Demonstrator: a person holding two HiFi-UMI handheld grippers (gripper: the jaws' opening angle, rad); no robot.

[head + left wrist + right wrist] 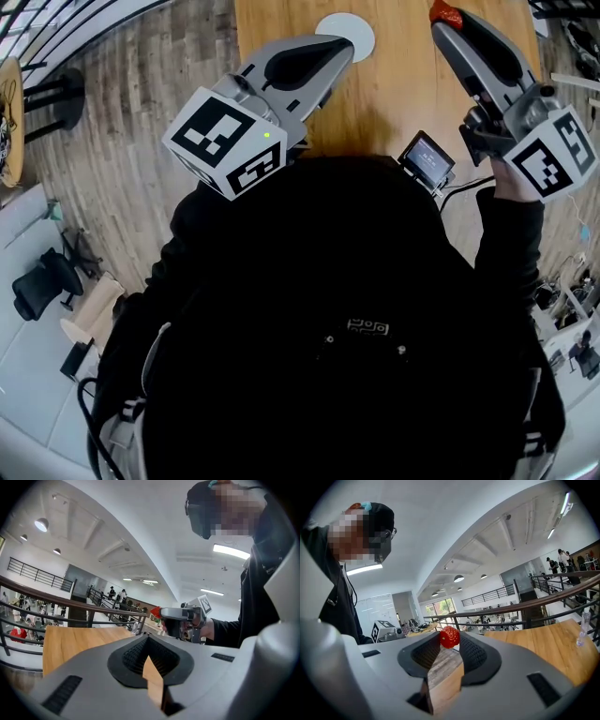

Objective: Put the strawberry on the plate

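Operator: Surface and room?

Technician: The desk point(403, 84) is light wood. A white plate point(364, 36) lies on it at the top of the head view. The floor point(122, 122) is grey-brown plank, and an office chair point(37, 281) stands at the far left. Both gripper views show an open hall with a white vaulted ceiling point(454, 531), round and strip lights, and a dark railing point(525, 605) beyond the desk.

Operator: Location of the task item?

Technician: The strawberry point(449, 637) is clamped at the tips of the right gripper point(451, 641) jaws. It is held in the air, well apart from the plate and to its right in the head view.

Operator: Left side?

Technician: The left gripper point(339, 49) jaws are closed tip to tip, with nothing between them. The tip overlaps the plate's edge in the head view; its height above the plate cannot be told.

Operator: View differences?

Technician: Only the head view shows the plate and a small screen unit point(427, 157) near the desk's near edge. Only the left gripper view shows the right gripper side-on, red fruit at its tip. Only the right gripper view shows the pads pressing both sides of the fruit.
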